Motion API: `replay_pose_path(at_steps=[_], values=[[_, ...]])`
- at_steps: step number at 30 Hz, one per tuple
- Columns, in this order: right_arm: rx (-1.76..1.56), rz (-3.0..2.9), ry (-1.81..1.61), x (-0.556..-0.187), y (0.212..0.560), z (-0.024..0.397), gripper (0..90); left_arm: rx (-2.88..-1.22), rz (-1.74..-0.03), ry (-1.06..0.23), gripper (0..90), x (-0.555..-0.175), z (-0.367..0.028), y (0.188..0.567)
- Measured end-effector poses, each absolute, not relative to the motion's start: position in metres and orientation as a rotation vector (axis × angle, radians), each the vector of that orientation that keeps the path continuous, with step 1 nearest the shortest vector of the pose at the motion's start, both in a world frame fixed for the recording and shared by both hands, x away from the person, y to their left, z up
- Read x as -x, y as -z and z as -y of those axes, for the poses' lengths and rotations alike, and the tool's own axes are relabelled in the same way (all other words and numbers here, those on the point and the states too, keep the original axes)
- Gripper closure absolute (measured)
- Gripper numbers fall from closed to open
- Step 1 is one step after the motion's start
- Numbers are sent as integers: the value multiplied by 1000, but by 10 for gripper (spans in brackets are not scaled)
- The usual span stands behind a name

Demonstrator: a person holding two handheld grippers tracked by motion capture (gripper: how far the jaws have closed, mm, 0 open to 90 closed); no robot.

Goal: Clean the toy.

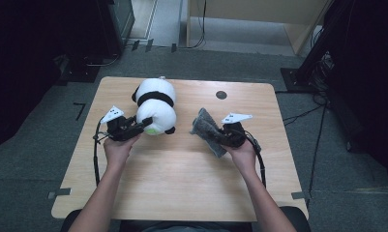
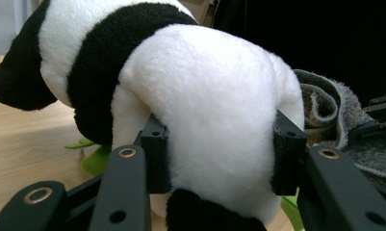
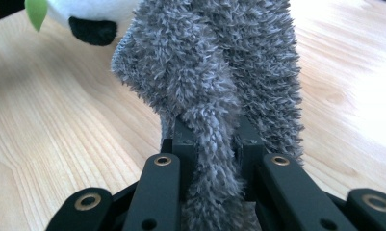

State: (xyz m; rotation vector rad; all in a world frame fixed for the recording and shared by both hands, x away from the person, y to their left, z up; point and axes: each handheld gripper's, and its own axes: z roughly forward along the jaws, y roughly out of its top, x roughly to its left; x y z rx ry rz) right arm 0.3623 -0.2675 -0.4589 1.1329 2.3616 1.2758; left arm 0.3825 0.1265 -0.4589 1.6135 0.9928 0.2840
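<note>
A black-and-white panda plush [image 1: 155, 104] lies on the wooden table [image 1: 182, 183], left of centre. My left gripper [image 1: 145, 123] is shut on it from the near side. In the left gripper view both pads press into the white rump of the panda [image 2: 205, 96], with the left gripper [image 2: 222, 154] squeezing the fur between them. To the right, a grey fuzzy cloth [image 1: 204, 126] is pinched by my right gripper [image 1: 220, 135]. In the right gripper view the cloth [image 3: 214, 62] stands up bunched from the right gripper [image 3: 213, 144], whose jaws are shut on a fold of it.
A small black round disc [image 1: 221, 94] sits in the tabletop at the back right. A green felt leaf [image 2: 96, 161] lies under the panda. Dark stands and cables [image 1: 322, 72] surround the table on the grey floor. Bare wood stretches toward the near edge.
</note>
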Motion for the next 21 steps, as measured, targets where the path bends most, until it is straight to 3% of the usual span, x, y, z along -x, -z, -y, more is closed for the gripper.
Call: replay_pose_path(at_steps=[21], values=[[-1342,-2245,-1175,-389,481,314,762,-1719,-1064,-313,486,-408,-163,485]])
